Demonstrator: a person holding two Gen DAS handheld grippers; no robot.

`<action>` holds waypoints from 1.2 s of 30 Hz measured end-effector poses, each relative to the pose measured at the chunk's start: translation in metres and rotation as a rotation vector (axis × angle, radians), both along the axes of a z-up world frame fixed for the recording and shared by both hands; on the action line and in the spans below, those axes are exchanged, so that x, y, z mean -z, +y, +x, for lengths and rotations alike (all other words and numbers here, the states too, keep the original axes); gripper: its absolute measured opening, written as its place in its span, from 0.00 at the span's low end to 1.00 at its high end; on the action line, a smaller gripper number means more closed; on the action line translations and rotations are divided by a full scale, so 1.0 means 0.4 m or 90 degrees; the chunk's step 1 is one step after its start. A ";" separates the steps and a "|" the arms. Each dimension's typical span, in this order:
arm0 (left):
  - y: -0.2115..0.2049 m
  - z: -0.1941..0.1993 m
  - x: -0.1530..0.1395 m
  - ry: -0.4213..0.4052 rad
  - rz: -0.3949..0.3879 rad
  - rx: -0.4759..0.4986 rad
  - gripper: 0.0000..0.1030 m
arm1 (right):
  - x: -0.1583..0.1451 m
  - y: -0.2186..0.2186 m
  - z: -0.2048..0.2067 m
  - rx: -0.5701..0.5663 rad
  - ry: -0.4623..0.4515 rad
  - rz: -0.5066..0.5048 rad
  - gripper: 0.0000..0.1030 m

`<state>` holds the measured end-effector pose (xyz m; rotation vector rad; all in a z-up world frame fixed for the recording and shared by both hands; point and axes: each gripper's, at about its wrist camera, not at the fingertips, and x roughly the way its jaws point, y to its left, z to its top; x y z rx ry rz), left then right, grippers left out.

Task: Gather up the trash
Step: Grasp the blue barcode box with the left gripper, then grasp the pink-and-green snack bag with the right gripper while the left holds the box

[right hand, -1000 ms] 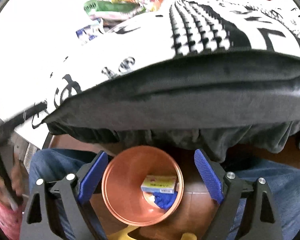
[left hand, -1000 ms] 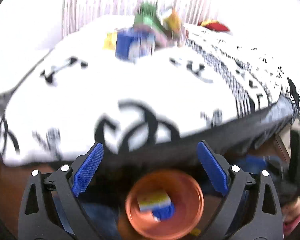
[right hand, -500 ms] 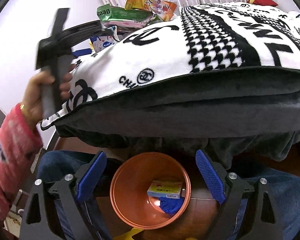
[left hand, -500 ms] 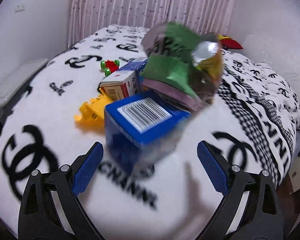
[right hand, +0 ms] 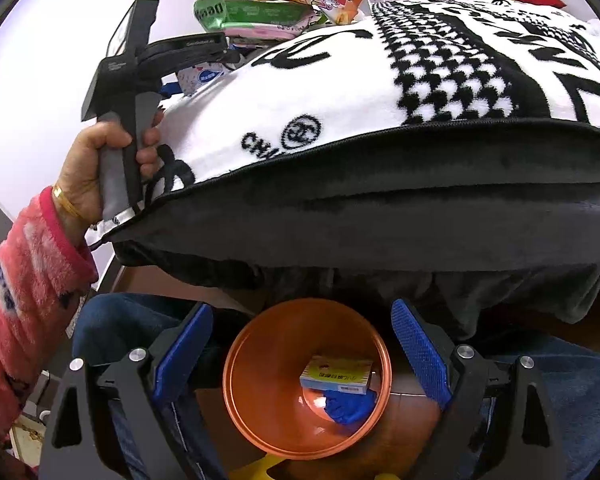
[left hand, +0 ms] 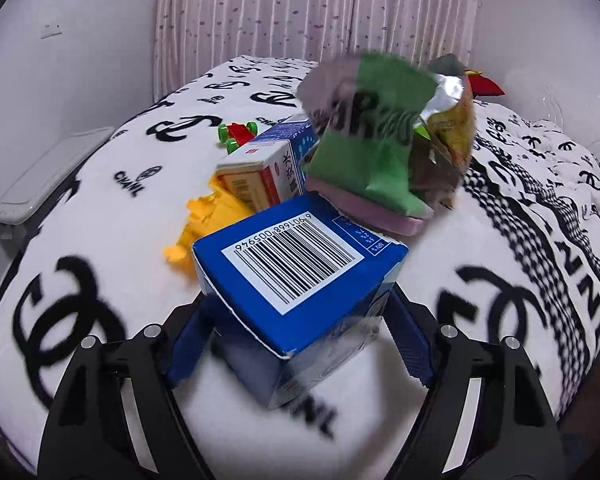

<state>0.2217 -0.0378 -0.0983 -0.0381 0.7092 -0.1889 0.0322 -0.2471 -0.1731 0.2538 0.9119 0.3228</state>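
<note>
White logo blanket (left hand: 112, 216), pink curtain (left hand: 300, 12)

A bed (left hand: 100, 208) covered in a black-and-white logo blanket, backed by pinkish pleated curtains (left hand: 300, 12) and plain white walls (left hand: 68, 60).

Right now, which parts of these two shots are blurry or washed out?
Left wrist view: green snack bag is motion-smeared, blue carton sharp on top but blurred at its lower edge. Right wrist view: crisp overall, wall at left blown out.

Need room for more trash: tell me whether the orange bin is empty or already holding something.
Not empty. The orange bin holds a small yellow box and a crumpled blue item at its bottom; most of it is free.
</note>
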 end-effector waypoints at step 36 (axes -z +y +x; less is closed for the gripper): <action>0.294 -0.487 -0.013 -0.042 0.021 -0.137 0.75 | -0.223 0.457 0.591 0.079 -0.191 -0.271 0.43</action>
